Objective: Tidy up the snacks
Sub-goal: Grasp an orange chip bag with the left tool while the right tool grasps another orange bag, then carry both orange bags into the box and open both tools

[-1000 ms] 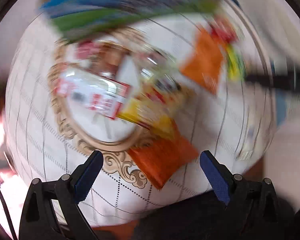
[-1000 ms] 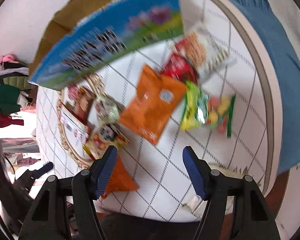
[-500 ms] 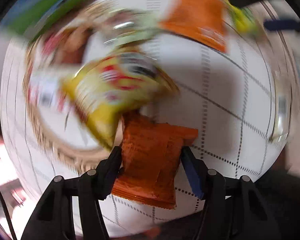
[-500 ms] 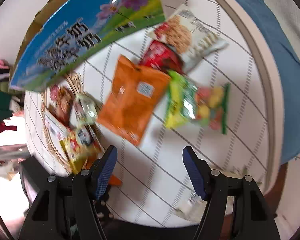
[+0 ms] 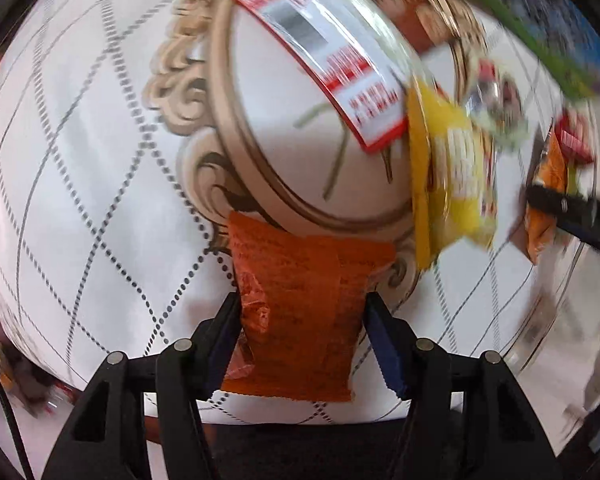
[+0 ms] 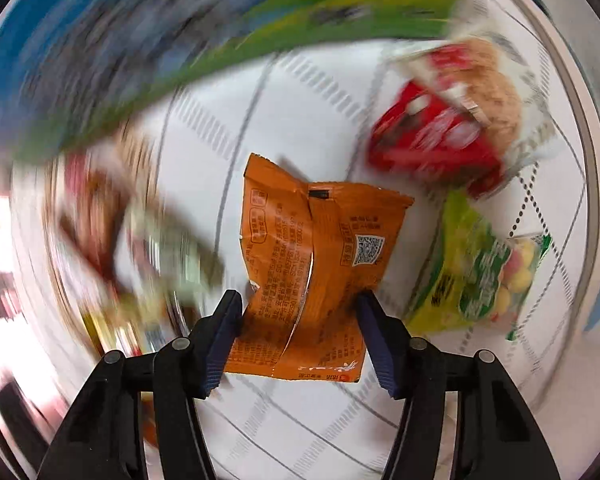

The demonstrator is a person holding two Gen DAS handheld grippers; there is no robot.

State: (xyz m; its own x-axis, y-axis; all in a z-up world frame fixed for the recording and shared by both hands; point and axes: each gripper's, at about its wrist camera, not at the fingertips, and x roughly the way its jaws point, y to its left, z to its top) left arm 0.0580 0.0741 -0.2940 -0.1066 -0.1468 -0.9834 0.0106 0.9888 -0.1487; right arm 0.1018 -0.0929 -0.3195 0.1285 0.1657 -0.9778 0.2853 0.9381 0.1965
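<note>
Below the left wrist camera, the left gripper has narrowed, then eased slightly, its 2 blue pads against the sides of a dark orange packet lying on the white tablecloth at the ornate tray's rim. Meanwhile, from the right wrist, the right gripper has just been closing and pinches a lighter orange packet on the cloth beside a green candy bag.
</note>
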